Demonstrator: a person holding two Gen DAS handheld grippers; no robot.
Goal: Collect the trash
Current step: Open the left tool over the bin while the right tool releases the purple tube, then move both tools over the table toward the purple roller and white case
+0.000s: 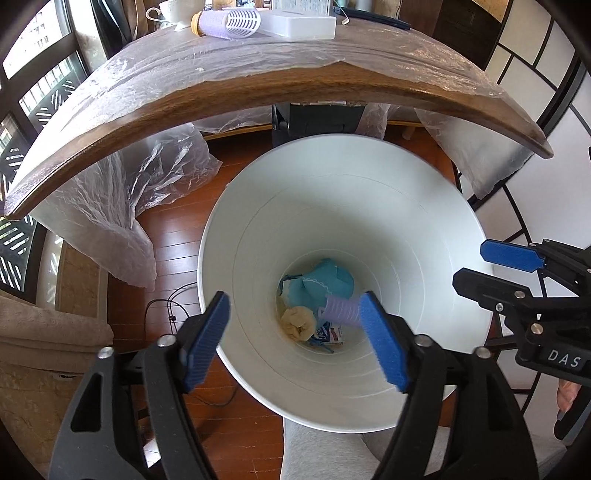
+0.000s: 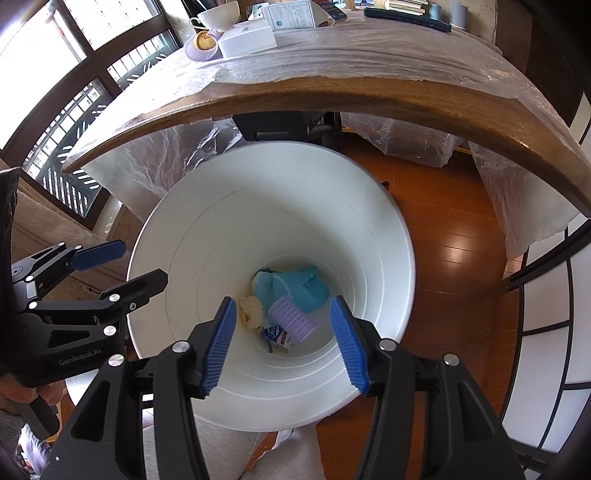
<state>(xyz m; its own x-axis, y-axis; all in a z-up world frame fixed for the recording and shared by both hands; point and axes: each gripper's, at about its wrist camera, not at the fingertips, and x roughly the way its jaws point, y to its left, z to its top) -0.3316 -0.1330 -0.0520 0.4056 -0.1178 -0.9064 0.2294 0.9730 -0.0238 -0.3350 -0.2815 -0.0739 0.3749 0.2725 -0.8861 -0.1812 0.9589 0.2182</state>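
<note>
Now both tools hang over the white bin (image 1: 424,206), which stands on the floor just below the table (image 1: 258,92) edge. My left tool (image 1: 295,339) is spread wide, nothing between its pads; my right tool (image 2: 284,343) is part open and likewise empty. The lilac hair roller (image 2: 291,321) lies at the bin's bottom, beside the blue cloth (image 2: 299,288) and crumpled tissue (image 2: 251,310). Judged: release done; lift both tools straight up, clear of the bin's rim.

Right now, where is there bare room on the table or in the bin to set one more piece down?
The plastic-covered table is bare along its near wooden edge. Its far side is crowded: white box, cup, lavender roller. In the white bin, trash fills the bottom: blue cloth, lavender roller, wrapper.
</note>
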